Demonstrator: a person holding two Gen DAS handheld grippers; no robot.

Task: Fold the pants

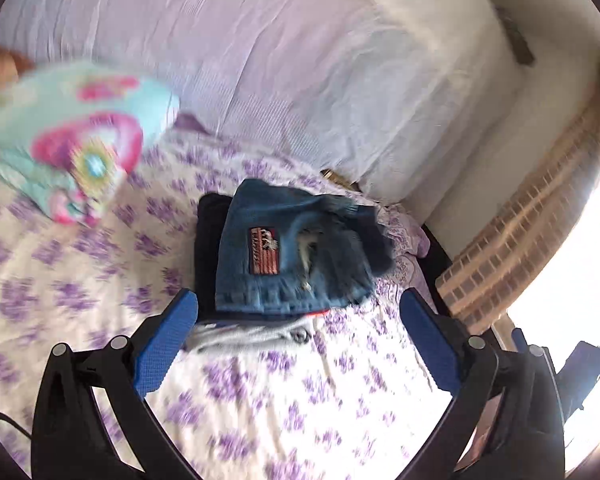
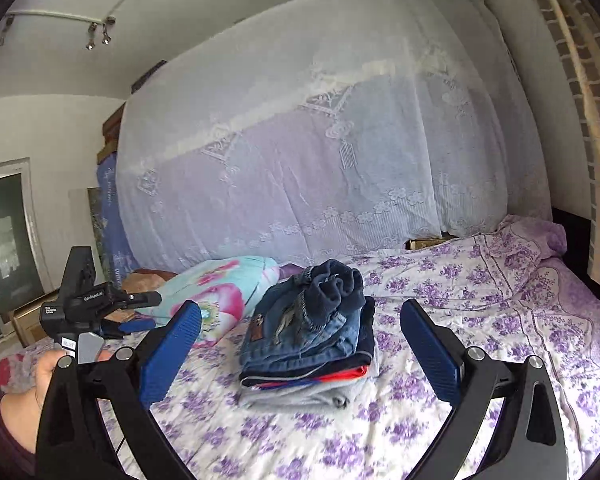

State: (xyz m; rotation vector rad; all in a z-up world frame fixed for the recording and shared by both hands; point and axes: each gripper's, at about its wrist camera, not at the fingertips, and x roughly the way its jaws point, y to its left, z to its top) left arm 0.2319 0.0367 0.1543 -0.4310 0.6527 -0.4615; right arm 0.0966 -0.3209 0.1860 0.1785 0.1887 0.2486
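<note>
Floral bedsheet (image 2: 440, 288) bears stacked pants (image 2: 312, 336); pillow (image 2: 216, 292) beside; each hand-held gripper's fingers apart.

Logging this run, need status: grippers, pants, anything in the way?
Left gripper open, empty. Right gripper open, empty. Jeans folded, on top of clothes stack on bed. Pillow left of stack, apart; nothing blocking.
</note>
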